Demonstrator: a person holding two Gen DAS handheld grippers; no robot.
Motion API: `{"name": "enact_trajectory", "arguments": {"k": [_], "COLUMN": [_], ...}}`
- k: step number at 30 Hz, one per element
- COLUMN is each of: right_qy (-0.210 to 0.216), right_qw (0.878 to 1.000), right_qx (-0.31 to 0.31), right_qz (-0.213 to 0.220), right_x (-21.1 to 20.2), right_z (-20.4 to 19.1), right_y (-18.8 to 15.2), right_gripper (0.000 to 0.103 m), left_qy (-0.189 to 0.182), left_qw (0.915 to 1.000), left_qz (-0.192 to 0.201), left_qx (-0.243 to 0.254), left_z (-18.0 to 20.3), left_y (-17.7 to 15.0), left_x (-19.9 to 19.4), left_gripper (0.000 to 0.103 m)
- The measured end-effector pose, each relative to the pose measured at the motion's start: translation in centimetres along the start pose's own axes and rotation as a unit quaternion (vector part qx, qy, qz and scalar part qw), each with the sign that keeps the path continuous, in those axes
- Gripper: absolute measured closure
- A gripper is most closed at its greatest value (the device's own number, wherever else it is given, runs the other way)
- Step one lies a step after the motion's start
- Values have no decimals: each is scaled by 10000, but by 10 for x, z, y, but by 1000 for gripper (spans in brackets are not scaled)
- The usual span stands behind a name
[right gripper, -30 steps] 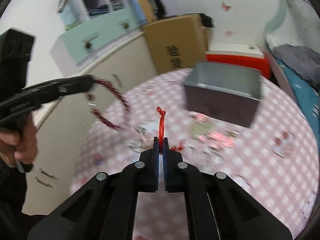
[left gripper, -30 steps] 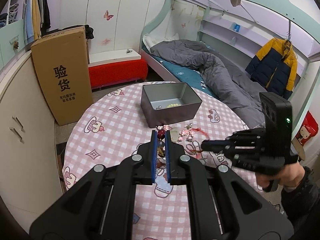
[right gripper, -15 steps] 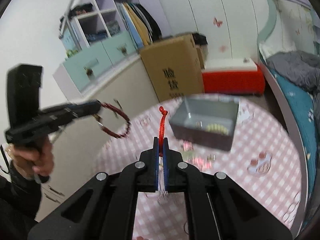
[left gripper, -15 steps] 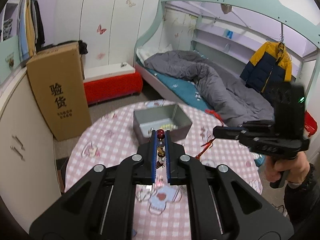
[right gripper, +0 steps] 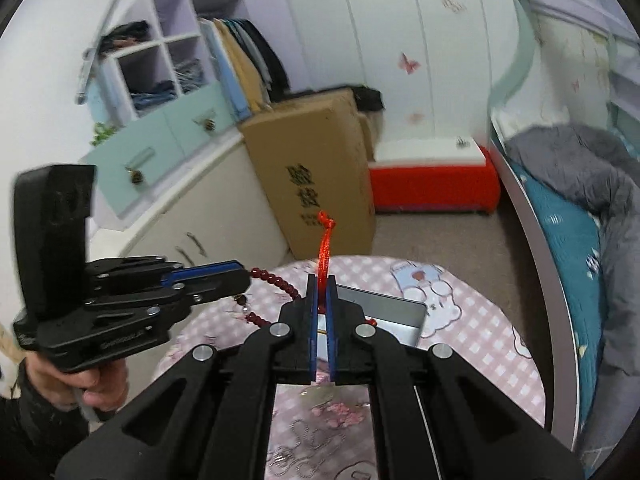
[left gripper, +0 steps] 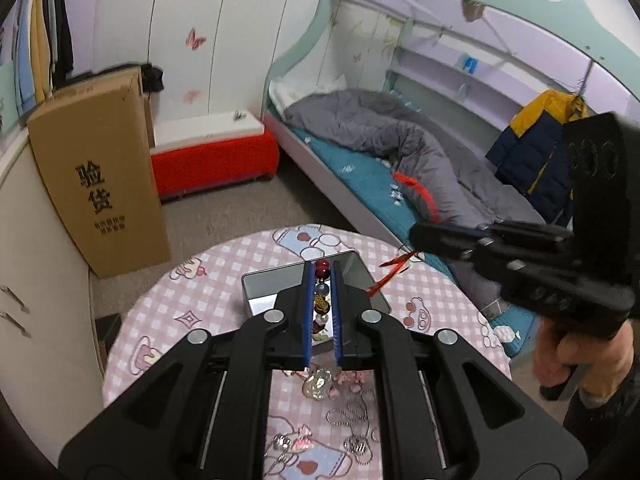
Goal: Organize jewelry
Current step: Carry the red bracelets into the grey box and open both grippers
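Above the metal tin [left gripper: 256,292] on the pink checked table [left gripper: 208,280], the left gripper [left gripper: 321,312] is clamped on a dark red bead bracelet [left gripper: 322,300]. To the tin's right, the right gripper [right gripper: 322,320] pinches a red cord [right gripper: 325,248]. Silver chains [left gripper: 352,420] lie on the table in front of the tin.

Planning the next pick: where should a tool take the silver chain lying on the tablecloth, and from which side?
Come straight down from above: the silver chain lies flat in loose loops on the tablecloth, so no side offers an edge. Pinch one strand across a loop's outer curve, on the side away from the pink charms and clear pendant.
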State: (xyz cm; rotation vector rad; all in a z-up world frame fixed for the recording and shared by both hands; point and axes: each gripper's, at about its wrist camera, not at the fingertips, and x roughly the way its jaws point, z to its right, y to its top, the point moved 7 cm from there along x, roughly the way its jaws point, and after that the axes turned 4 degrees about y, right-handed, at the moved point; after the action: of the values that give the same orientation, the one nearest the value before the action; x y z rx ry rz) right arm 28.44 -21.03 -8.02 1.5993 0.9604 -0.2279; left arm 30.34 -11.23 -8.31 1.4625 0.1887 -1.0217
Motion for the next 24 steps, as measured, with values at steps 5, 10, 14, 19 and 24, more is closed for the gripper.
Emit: {"name": "enact_trajectory", "arguments": {"k": [5, 10, 14, 19, 24], "right_qy": [-329, -453, -483, -491, -498], "right_qw": [9966, 9932, 9916, 9911, 9908], "right_qx": [723, 1069, 1168, 1134, 1035], "right_qz": [-226, 53, 257, 500, 722], "right_x": [35, 21, 7, -10, -30], "right_z": [42, 55, 53, 42, 29], "right_y": [-16, -26, -28, -24, -21], "right_gripper": [24, 7, 7, 7, 7], "left_qy": [402, 961, 1144, 1324, 1401], "left_qw": [9991, 9947, 9921, 9891, 9862], "left_qz": [76, 302, 413, 568, 756], "left_qx": [-139, -203, -304, -311, -460], "left_z": [-13, -32, -42, -46, -49], "left_y": [1, 0, -7, -20, -32], "left_x": [25, 8, -13, -40, -66], "left_gripper": [6, 6, 6, 6, 6]}}
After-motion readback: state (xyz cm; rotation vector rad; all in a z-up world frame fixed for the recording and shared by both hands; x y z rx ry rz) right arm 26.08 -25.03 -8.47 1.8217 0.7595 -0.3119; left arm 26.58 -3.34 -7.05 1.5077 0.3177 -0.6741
